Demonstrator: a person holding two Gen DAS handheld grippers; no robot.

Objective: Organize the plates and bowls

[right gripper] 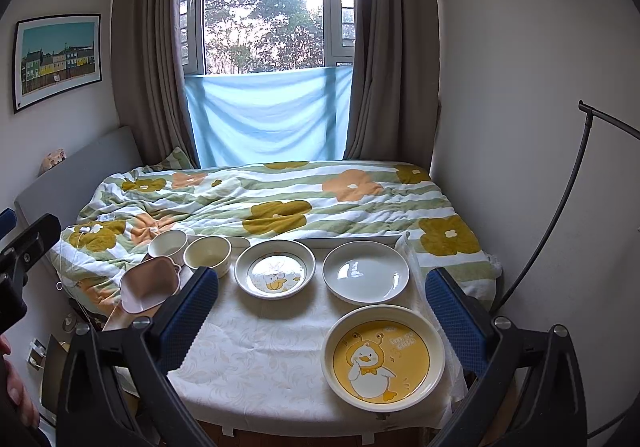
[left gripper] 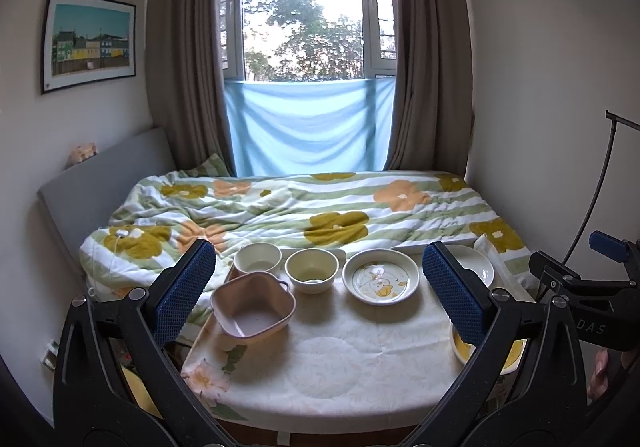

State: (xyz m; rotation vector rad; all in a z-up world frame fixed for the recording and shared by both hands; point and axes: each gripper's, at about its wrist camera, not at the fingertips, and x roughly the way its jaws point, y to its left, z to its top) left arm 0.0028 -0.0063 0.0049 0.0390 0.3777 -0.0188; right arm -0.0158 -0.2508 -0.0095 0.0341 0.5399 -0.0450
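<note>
On a small cloth-covered table (left gripper: 340, 359) stand a pink square bowl (left gripper: 252, 305) at the left, two cream round bowls (left gripper: 257, 258) (left gripper: 312, 270) behind it, a duck plate (left gripper: 381, 281), a plain white plate (right gripper: 365, 277) and a large yellow duck plate (right gripper: 383, 357) at the front right. My left gripper (left gripper: 320, 295) is open and empty, held above the table's near half. My right gripper (right gripper: 322, 321) is open and empty, with the yellow duck plate between its fingers in the right wrist view.
A bed with a flowered quilt (left gripper: 304, 207) lies right behind the table. A grey headboard (left gripper: 100, 183) stands at the left. A window with curtains and a blue cloth (left gripper: 308, 127) is at the back. A black stand (right gripper: 560, 207) rises at the right.
</note>
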